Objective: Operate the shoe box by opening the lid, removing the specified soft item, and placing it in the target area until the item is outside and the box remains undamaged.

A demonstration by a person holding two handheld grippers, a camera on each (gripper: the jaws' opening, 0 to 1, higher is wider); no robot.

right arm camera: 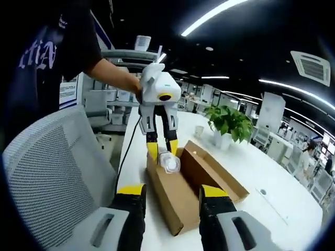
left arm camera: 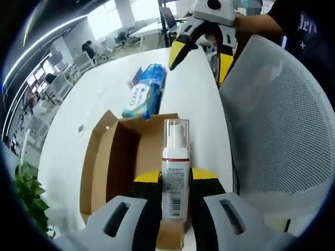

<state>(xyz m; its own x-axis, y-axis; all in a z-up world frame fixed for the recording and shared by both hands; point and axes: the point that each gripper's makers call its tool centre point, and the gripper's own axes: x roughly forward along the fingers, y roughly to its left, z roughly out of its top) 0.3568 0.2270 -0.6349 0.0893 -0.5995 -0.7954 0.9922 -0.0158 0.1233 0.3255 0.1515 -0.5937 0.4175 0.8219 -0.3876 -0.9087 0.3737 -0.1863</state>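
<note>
Clamping the pump bottle (left arm camera: 175, 170) above the open shoe box (left arm camera: 112, 157), the left gripper (left arm camera: 175, 180) next needed to carry it to the table (left arm camera: 196, 86), while the right gripper (right arm camera: 170, 196) hung released.

We count one open cardboard box (left arm camera: 112, 157), one pump bottle (left arm camera: 175, 172), one blue packet (left arm camera: 145, 90), two potted plants (right arm camera: 229, 121) and one mesh chair (left arm camera: 282, 120).

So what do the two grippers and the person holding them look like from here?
Both grippers are alike: the left gripper has a white moulded body, black jaw arms and yellow tips, with a dark cable hanging from it. The right gripper has the same white, black and yellow build. The person wears a dark short-sleeved shirt with pale lettering.
</note>
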